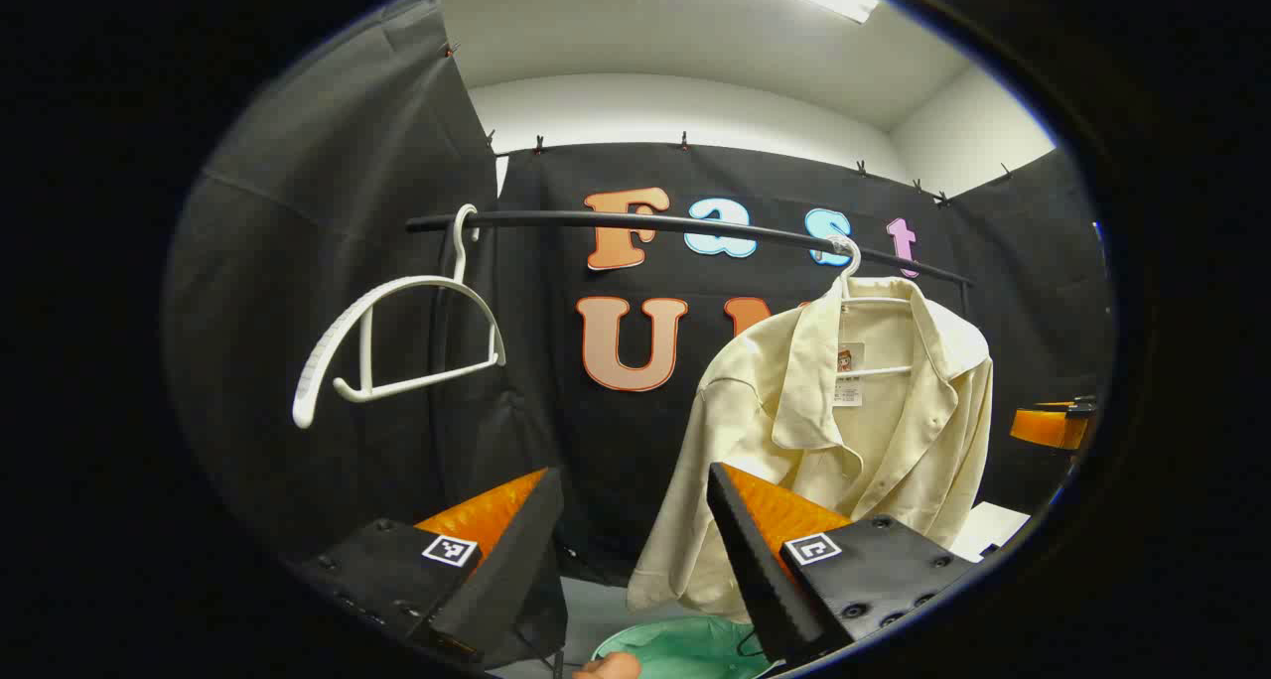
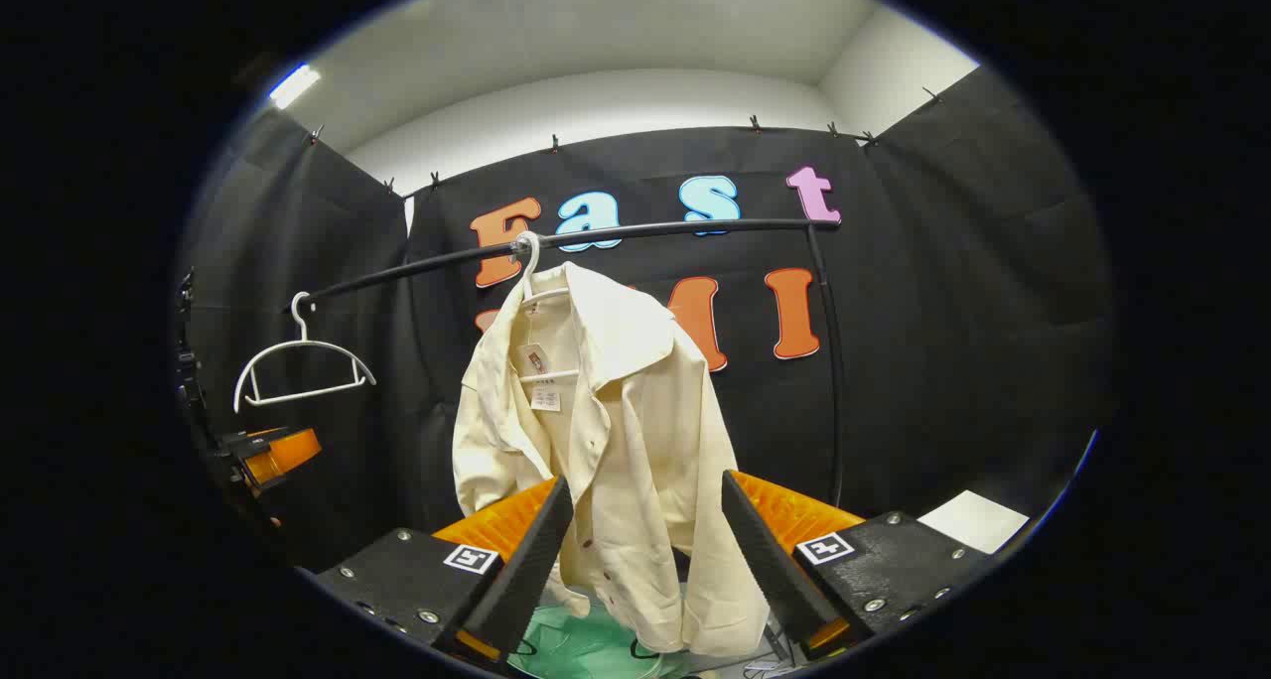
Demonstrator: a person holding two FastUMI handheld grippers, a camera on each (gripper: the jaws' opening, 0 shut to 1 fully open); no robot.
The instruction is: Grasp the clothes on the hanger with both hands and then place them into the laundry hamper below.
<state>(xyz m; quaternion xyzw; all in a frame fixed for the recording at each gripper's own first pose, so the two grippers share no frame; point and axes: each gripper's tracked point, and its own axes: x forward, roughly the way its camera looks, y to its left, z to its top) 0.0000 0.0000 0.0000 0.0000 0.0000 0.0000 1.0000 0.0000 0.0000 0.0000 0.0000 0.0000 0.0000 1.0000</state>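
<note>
A cream shirt [image 1: 844, 431] hangs on a white hanger [image 1: 874, 302] from the black rail [image 1: 645, 224]. In the right gripper view the same shirt [image 2: 606, 451] drapes straight ahead on its hanger [image 2: 541, 287]. A pale green hamper [image 1: 685, 649] sits below it, also visible under the shirt as the hamper [image 2: 576, 644]. My left gripper [image 1: 635, 550] is open, short of the shirt's left sleeve. My right gripper [image 2: 640, 560] is open too, with the shirt's hem hanging beyond its fingers. The left gripper [image 2: 273, 456] appears at the far left of the right gripper view.
An empty white hanger [image 1: 397, 346] hangs at the rail's left end, seen also as the empty hanger [image 2: 303, 366]. The rail's upright post [image 2: 834, 361] stands right of the shirt. A white sheet [image 2: 973, 520] lies low at the right.
</note>
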